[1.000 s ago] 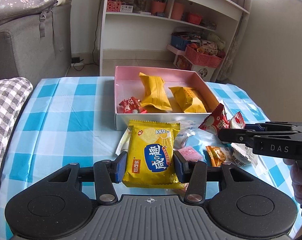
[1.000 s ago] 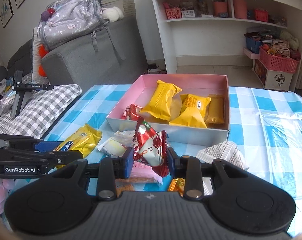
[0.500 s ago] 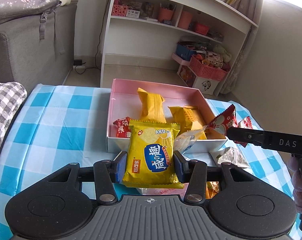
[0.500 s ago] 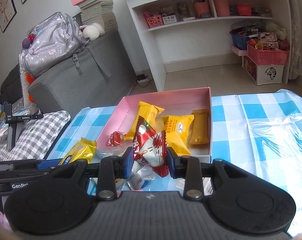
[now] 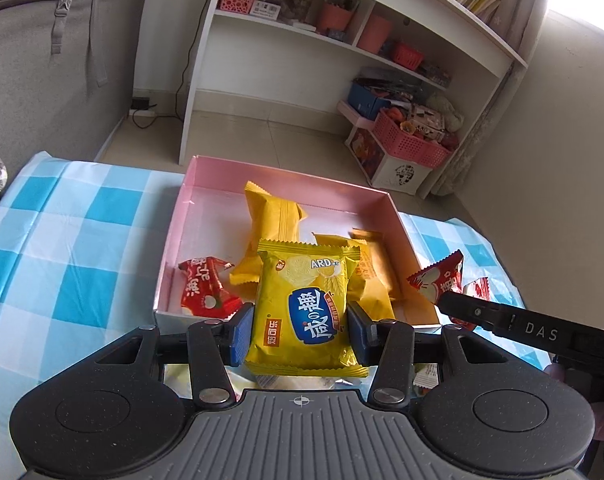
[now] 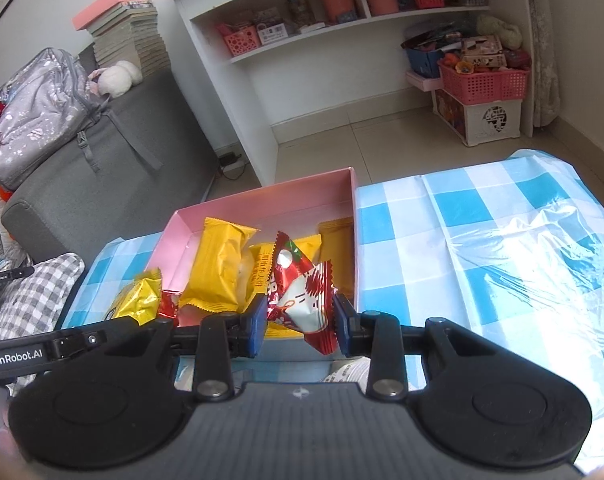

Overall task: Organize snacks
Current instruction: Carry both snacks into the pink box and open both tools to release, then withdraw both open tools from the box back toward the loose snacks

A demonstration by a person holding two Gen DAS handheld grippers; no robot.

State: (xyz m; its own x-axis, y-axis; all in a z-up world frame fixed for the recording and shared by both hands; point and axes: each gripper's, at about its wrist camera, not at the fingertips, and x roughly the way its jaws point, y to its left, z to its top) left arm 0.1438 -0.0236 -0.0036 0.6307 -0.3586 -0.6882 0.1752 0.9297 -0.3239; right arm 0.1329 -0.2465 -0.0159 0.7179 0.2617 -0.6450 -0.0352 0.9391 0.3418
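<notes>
Holding: left claw (image 5: 298, 326) clamps yellow packet (image 5: 304, 308) | right claw (image 6: 300, 320) clamps red packet (image 6: 300, 294) | both now nearer pink box (image 5: 174, 248)

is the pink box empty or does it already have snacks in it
Not empty. The pink box already holds several yellow packets and a red candy near its front left corner, with bare floor still showing at the back.
</notes>
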